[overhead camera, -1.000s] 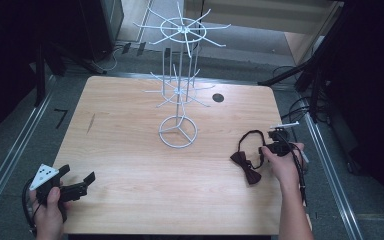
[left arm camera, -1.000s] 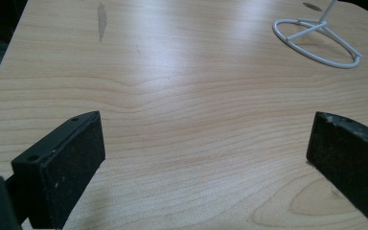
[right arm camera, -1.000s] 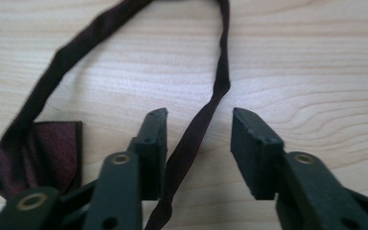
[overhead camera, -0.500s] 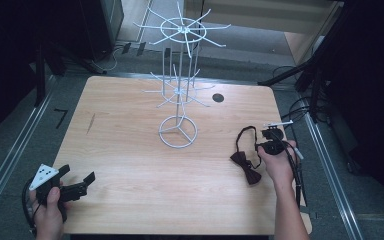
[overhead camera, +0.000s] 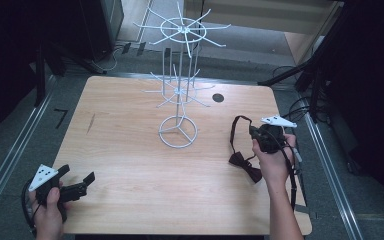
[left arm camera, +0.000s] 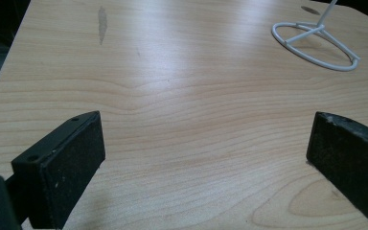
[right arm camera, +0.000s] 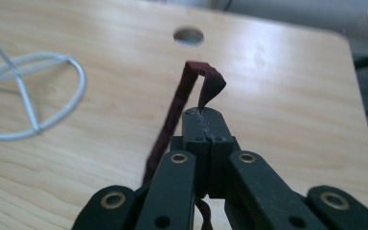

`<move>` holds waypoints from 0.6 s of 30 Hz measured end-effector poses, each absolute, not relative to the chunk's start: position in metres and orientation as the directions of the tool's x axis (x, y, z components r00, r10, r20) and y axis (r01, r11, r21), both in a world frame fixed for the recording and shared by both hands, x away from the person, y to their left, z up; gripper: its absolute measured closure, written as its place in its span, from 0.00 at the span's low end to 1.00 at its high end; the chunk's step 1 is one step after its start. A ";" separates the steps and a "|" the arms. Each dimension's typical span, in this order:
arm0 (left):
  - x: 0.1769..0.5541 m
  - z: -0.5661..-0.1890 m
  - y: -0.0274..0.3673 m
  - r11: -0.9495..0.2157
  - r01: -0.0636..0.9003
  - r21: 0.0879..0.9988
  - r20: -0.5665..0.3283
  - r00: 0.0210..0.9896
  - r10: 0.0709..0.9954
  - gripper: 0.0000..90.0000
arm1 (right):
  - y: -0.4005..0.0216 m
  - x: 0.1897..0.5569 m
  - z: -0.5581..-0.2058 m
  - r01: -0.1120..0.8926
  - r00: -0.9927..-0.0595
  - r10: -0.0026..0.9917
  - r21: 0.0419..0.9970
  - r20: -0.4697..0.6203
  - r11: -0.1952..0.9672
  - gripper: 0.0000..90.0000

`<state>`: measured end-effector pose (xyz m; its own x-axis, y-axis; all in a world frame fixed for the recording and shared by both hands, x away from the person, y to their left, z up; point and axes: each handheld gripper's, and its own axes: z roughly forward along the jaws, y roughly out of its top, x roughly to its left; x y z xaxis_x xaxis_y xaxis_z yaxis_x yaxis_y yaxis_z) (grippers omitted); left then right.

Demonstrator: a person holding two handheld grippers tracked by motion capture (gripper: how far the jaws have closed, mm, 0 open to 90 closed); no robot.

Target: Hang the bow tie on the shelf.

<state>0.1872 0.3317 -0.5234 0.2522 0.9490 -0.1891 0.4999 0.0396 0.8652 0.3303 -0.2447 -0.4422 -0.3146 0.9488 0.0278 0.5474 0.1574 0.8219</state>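
Black jaws of the right gripper [right arm camera: 203, 115] are pinched tight on the strap of a dark red bow tie [overhead camera: 244, 162], lifting a loop near the table's [overhead camera: 130, 150] right edge. Its bow rests on the wood. The left gripper [overhead camera: 77, 182] sits near-left, wide apart, holding nothing. A white wire stand [overhead camera: 179, 131] stands mid-table.

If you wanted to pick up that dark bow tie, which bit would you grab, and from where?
The thin strap, pinched flat from above. It is narrow enough for the jaws, unlike the bulky bow on the table. The right gripper is shut on the strap just so, leaving a loop that could go over a hook.
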 end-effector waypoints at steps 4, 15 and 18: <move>0.187 -0.523 0.332 0.040 0.499 0.866 -0.190 0.253 0.949 0.00 | -0.239 0.323 -0.430 0.488 -0.326 0.945 0.859 0.015 0.155 1.00; 0.187 -0.523 0.332 0.041 0.496 0.867 -0.190 0.254 0.949 0.00 | -0.216 0.313 -0.401 0.383 -0.377 0.925 0.917 0.042 0.114 1.00; 0.187 -0.524 0.332 0.044 0.495 0.868 -0.192 0.252 0.948 0.00 | -0.213 0.312 -0.398 0.371 -0.383 0.923 0.922 0.044 0.110 1.00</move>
<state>0.1869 0.3318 -0.5235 0.2525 0.9484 -0.1919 0.4952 0.0438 0.8677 0.3120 -0.2134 -0.3983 -0.3833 0.9226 0.0444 0.3707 0.1096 0.9223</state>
